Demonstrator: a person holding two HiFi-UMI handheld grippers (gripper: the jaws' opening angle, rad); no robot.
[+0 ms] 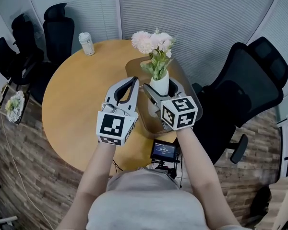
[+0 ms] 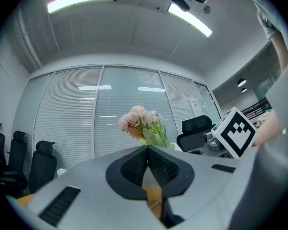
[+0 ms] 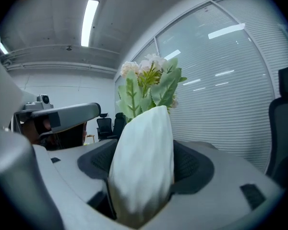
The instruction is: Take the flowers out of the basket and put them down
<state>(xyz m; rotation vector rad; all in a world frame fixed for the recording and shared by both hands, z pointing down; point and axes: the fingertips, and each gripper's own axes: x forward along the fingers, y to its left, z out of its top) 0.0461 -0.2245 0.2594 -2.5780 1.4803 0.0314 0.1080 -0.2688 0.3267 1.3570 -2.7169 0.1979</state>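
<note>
"Where's the bouquet?"

"The bunch of pink and white flowers with green leaves (image 1: 153,42) stands upright in its white tapered vase (image 1: 159,84). It's above the brown oval basket (image 1: 132,67), which sits at the right edge of the round wooden table (image 1: 77,104). I can't tell whether the foot of the vase is clear of the basket, because the gripper covers it."

"What's the right gripper doing?"

"The right gripper (image 1: 158,92) has its jaws wide apart, but they're pressed against both sides of the vase, so it has a firm hold."

"And the left one?"

"The left gripper (image 1: 134,80) hangs just beside the basket's left rim. Its jaws meet at the tips with nothing between them."

"Anything else on the table?"

"A small white cup (image 1: 87,43) near the far edge, well apart from the basket."
</note>
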